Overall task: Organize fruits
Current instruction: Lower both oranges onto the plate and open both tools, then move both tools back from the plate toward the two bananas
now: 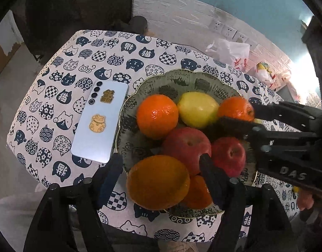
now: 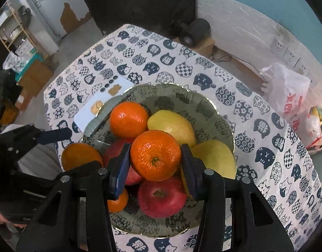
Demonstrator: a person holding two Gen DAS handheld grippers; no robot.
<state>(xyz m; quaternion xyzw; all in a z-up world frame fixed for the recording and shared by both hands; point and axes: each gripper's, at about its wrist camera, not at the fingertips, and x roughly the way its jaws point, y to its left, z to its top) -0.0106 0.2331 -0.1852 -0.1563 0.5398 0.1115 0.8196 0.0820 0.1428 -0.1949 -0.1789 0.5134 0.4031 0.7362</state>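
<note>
Gripping a mandarin [image 2: 155, 155] between its blue pads, the right gripper [image 2: 155, 163] holds it above the patterned fruit bowl [image 2: 213, 109]. The left gripper [image 1: 160, 173] stands with jaws apart around a large orange [image 1: 157, 183] at the bowl's near rim, pads not pressing. Apples [image 1: 187, 147], a lemon [image 1: 197, 109] and another mandarin [image 1: 157, 115] fill the bowl. A phone [image 1: 100, 121] lies just beside it on the cat-print tablecloth [image 1: 62, 79].
</note>
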